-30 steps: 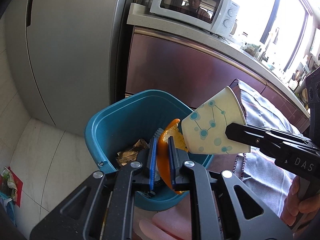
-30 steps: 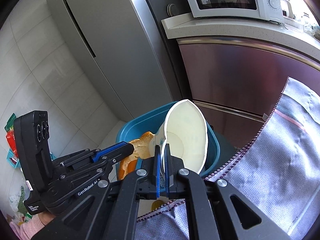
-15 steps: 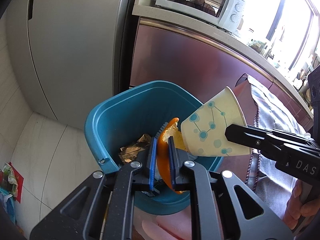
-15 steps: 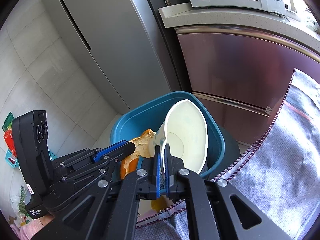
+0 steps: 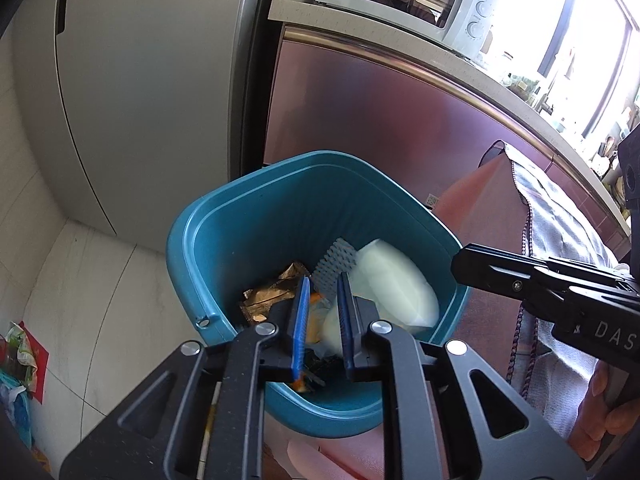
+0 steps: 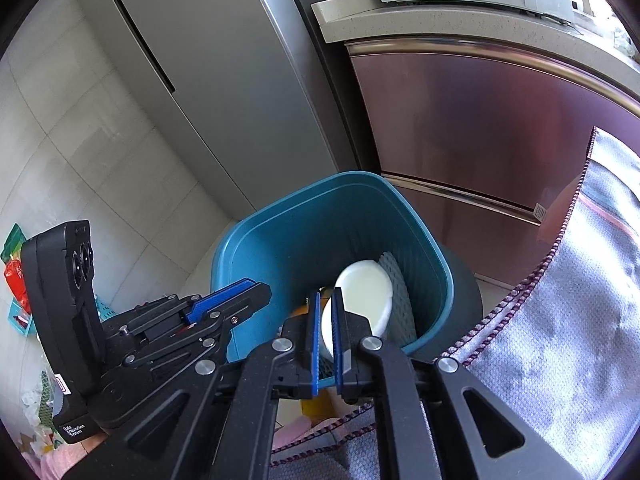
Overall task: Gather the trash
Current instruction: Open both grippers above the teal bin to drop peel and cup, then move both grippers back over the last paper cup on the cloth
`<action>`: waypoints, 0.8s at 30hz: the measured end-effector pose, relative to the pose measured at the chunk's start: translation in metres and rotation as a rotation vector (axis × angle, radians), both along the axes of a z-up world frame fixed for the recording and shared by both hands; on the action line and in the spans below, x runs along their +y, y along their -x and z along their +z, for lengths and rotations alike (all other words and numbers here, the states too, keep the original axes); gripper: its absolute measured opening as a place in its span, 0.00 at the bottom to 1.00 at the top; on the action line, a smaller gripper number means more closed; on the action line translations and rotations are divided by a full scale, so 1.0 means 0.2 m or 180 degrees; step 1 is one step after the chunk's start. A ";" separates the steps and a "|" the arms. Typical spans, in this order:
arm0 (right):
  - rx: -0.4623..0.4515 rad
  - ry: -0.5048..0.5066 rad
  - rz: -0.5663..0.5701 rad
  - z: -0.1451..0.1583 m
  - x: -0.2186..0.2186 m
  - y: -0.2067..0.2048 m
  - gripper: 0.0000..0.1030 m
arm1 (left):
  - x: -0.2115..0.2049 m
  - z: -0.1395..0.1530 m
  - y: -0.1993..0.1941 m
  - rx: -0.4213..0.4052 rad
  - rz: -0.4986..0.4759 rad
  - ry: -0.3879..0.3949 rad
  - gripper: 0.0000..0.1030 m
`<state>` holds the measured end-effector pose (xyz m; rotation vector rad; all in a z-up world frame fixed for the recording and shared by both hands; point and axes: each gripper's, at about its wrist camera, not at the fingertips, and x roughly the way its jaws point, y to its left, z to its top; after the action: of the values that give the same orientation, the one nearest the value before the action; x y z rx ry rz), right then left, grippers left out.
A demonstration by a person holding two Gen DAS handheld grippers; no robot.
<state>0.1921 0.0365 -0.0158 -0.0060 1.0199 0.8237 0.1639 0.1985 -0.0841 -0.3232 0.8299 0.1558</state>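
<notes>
1. The left gripper and right gripper are held over the teal bin, jaws narrowly parted and empty; the right jaws have just been opening
2. The paper cup, pinched a second ago, is caught blurred inside the bin; the orange peel is glimpsed below too
3. Both pieces are judged collected
4. Smooth rounded plastic walls are shown around thin white card, soft peel and a crumpled golden foil wrapper

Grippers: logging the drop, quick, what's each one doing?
Left gripper: open, holding nothing.
Right gripper: jaws just opened a crack, empty; paper cup free in the bin.
</notes>
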 end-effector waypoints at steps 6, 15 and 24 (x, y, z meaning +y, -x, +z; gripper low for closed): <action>-0.0039 -0.0036 0.0004 0.01 -0.04 0.04 0.06 | -0.01 0.01 0.01 -0.0045 -0.0004 -0.0053 0.23; -0.0103 -0.0153 -0.0076 0.05 -0.17 0.10 0.13 | -0.09 0.10 0.09 -0.0207 -0.0074 -0.0182 0.39; -0.0206 -0.0326 -0.0190 0.13 -0.36 0.19 0.22 | -0.25 0.23 0.21 -0.0421 -0.0183 -0.0332 0.58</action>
<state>0.1544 -0.0365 0.0105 0.0842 0.9123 0.8155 0.1214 0.1487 -0.0385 -0.2090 0.6968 0.1222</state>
